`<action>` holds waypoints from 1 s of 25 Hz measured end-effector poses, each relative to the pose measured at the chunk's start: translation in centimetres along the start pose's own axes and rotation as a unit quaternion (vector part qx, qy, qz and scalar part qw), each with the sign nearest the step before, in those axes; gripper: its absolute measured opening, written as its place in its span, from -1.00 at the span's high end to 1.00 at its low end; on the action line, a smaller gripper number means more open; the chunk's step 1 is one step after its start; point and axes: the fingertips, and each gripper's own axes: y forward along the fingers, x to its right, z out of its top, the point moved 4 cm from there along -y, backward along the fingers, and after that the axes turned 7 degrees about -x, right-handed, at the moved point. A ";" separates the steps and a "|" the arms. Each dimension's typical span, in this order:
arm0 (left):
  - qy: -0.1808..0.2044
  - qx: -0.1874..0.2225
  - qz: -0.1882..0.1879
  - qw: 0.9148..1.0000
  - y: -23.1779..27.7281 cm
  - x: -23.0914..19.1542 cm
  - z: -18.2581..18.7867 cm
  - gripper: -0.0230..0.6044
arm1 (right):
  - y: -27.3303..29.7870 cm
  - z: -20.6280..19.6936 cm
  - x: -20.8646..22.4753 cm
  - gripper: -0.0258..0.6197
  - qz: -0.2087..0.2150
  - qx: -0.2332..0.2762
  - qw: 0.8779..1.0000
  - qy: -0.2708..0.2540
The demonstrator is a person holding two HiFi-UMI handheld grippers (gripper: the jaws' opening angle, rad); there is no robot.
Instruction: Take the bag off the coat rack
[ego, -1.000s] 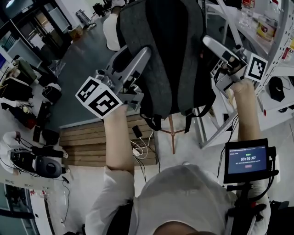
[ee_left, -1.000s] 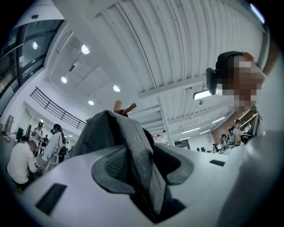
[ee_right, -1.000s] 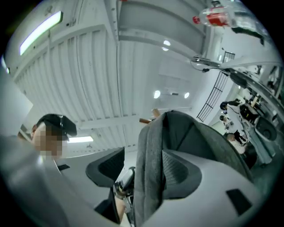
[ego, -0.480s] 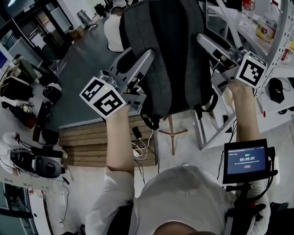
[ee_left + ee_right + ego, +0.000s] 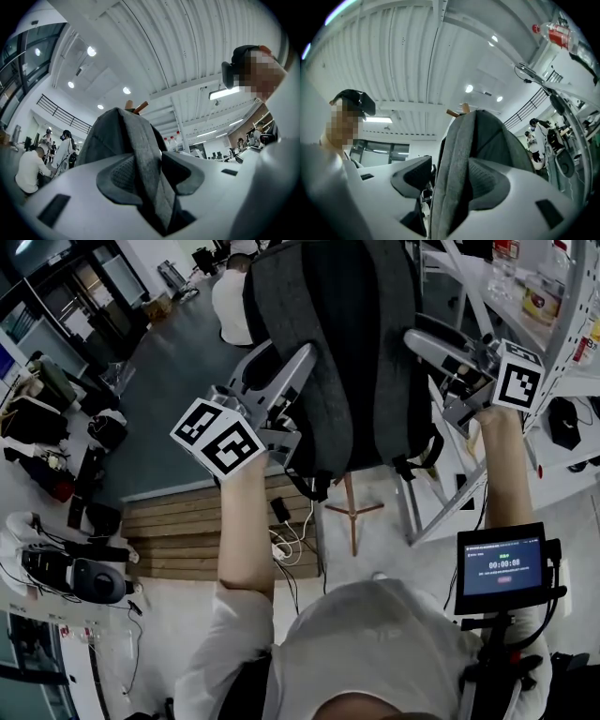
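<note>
Your left gripper point(image 5: 152, 176) is clamped on one side edge of the bag point(image 5: 347, 343) and your right gripper point(image 5: 450, 180) on the other, grey fabric pinched between each pair of jaws. So the grasp is made, but the bag's top seems still hung on the rack's peg point(image 5: 136, 107); lifting it clear remains

Head view. Wooden platform point(image 5: 178, 531) lower left, white cables point(image 5: 284, 545) at its right edge. Lit screen point(image 5: 504, 566) lower right. Shelf point(image 5: 565, 324) upper right, containers point(image 5: 542, 294) on it. Seated person point(image 5: 228, 301) top centre. Bags point(image 5: 42, 395) far left.
</note>
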 end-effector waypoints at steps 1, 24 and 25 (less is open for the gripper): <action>0.001 0.000 0.001 1.000 0.1 0.1 0.0 0.40 | 0.1 -0.2 -0.2 0.15 0.006 -0.004 1.000 -0.003; -0.032 -0.016 -0.096 0.995 1.2 3.3 -2.9 0.41 | 2.8 -3.4 -3.1 0.15 0.115 0.025 0.991 0.062; -0.033 -0.012 -0.100 0.994 1.3 3.3 -2.8 0.41 | 2.5 -3.1 -2.9 0.15 0.119 0.039 0.990 0.069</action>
